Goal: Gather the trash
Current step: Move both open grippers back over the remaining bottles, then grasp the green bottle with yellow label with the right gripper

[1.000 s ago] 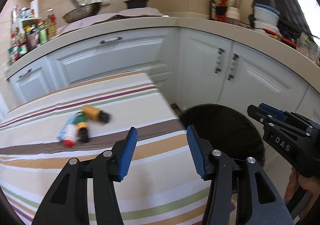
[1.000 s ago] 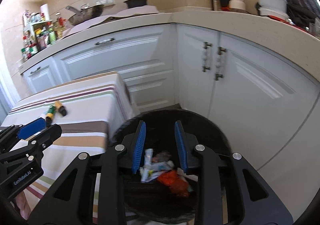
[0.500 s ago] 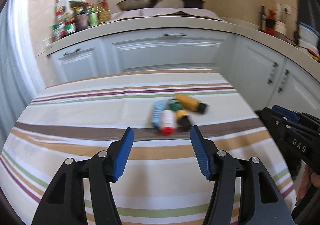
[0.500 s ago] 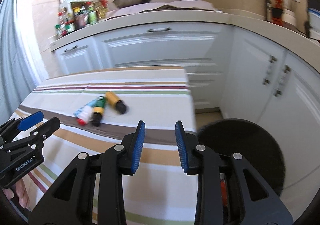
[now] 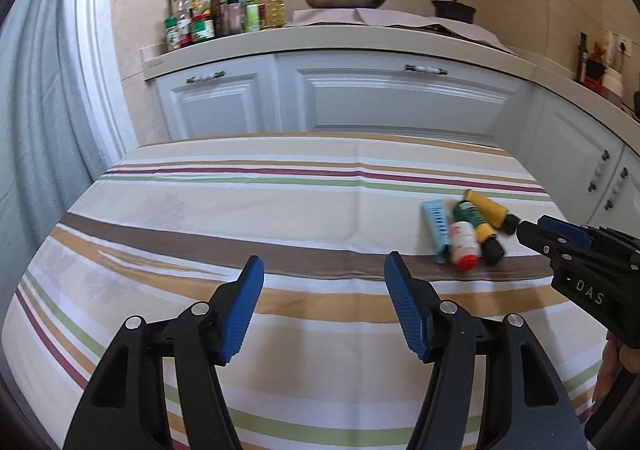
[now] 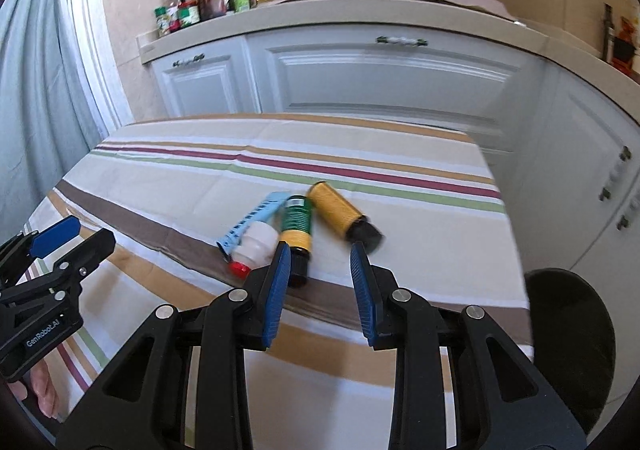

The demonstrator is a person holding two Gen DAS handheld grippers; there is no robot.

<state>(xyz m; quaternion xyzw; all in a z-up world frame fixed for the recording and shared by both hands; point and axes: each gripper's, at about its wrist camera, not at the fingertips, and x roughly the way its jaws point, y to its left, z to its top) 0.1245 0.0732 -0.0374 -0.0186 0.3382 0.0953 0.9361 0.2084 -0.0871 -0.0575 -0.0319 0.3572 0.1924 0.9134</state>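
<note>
**Right tool lines up on a tight cluster of trash**

Right tool (image 6: 318, 270) hovers over the striped counter (image 6: 420, 258), jaws parted to a middling gap and holding nothing, aimed between the green-and-yellow bottle (image 6: 297, 223) and the yellow bottle with the black cap (image 6: 340, 214). Left tool (image 5: 322, 296) hangs spread wide, empty, over bare cloth well to the left of the pile. Here's the worry: four pieces lie touching, the blue tube (image 6: 252, 223) and the white red-capped bottle (image 6: 258, 242) hard against the green one. Close on one and a finger likely nudges its neighbour; these round bottles look ready to roll, and the yellow one lies nearest the counter's right edge. The black bin (image 6: 568, 346) sits on the floor below that edge, so a stray roll might land beside it, not in it
</note>
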